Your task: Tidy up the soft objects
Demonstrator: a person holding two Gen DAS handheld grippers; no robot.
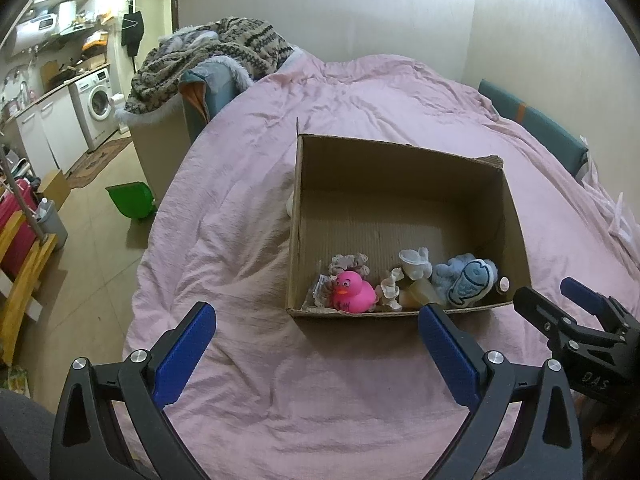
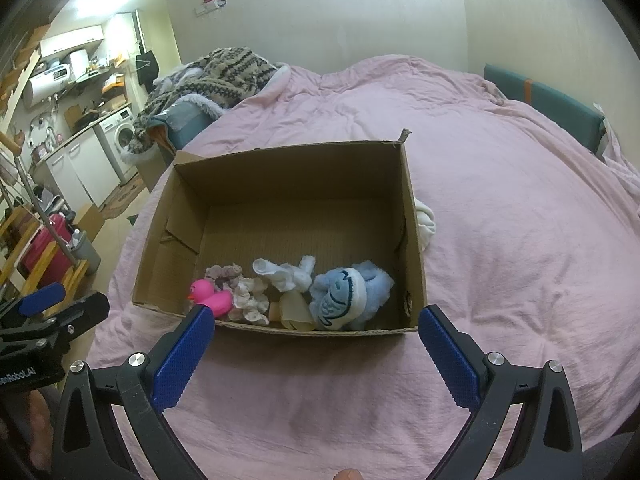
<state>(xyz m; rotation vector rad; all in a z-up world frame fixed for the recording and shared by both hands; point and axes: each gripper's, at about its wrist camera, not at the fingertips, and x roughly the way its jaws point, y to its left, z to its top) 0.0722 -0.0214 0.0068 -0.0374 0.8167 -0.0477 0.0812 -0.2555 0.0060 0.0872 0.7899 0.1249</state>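
Left claw [image 1: 316,328]: we see it spread, empty, over the bed [image 1: 240,208].
Right claw [image 2: 316,332]: spread, empty.
Box [image 2: 412,216]: holds duck [image 2: 212,296], fish [image 2: 344,296].

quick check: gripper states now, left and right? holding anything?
Left gripper: open, holding nothing, above the pink bedcover.
Right gripper: open, holding nothing, just short of the cardboard box.

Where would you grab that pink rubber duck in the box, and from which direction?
Judging by its pose, come straight down from above and pinch the pink duck across its round body, below the head. It sits upright against the cardboard box near wall, with a scrunchie crowding one side, so a sideways approach looks blocked. Both grippers are open and empty.
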